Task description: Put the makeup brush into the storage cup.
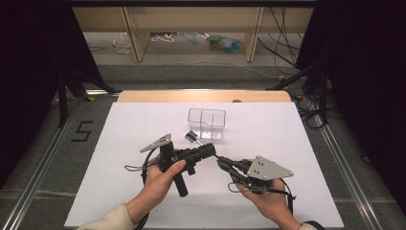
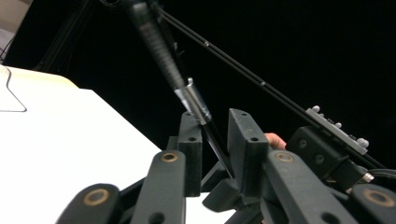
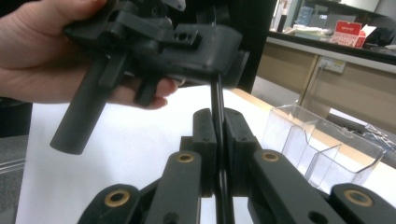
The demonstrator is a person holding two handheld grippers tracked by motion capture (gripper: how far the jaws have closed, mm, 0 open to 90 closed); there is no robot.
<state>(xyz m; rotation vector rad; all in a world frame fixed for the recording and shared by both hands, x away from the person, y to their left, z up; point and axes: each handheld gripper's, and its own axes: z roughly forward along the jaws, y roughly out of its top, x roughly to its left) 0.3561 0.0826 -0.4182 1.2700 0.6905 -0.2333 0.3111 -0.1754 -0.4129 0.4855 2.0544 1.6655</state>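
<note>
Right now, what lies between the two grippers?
A thin black pen bridges the short gap from the right gripper to the left gripper; the high view shows it.

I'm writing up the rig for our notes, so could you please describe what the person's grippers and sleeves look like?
Both are matte black handheld tools. The left gripper has a cylindrical pistol-style handle, and each carries a grey three-cornered plate dotted with small holes. The right gripper looks alike. Up close, its jaws are flat black blocks on linkage bars with brass-coloured pivot bushings. Thin black cables trail from both. The sleeve is cream-coloured.
</note>
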